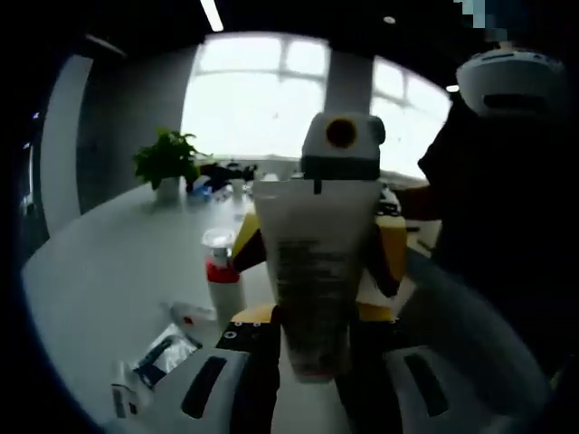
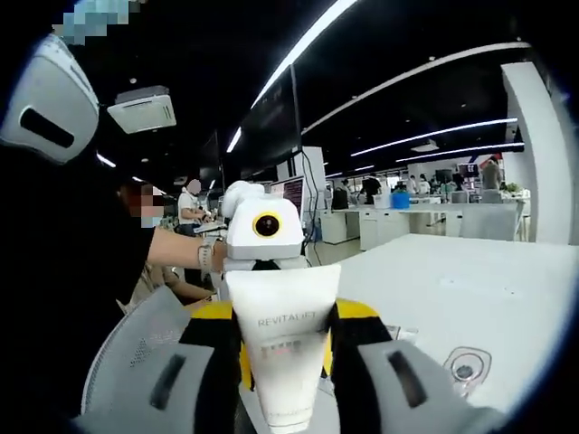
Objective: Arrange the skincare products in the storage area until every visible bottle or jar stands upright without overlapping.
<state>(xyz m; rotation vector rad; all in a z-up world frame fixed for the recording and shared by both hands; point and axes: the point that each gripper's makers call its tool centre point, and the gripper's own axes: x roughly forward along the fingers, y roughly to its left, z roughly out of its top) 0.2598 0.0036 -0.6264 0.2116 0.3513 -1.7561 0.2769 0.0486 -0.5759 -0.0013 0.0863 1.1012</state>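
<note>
In the left gripper view, the left hand-held gripper (image 1: 312, 362) rises from the bottom centre and is clamped on a white tube (image 1: 315, 271), which stands up through the middle of the frame with its flat crimped end toward the top. Behind the tube's upper end sits the other hand-held gripper's pale head. Lower left of centre, a small white bottle with a red band (image 1: 222, 276) stands upright on the white bench (image 1: 118, 262). Flat sachets (image 1: 158, 357) lie on the bench in the lower left, and a potted plant (image 1: 167, 163) stands in the upper left.

In the right gripper view, the right hand-held gripper (image 2: 282, 380) comes up from the bottom centre and is closed on the same white tube (image 2: 282, 344), printed "REVITALIFT". The bench stretches away at right, with a flat packet (image 2: 466, 366) lying at the lower right.

The tube hangs in the air between both grippers, so the step in hand looks like a handover or re-grip, though the tube's cap end is hidden. The next move calls for one gripper to release, then the tube to be stood upright on the bench, apart from the bottle.
</note>
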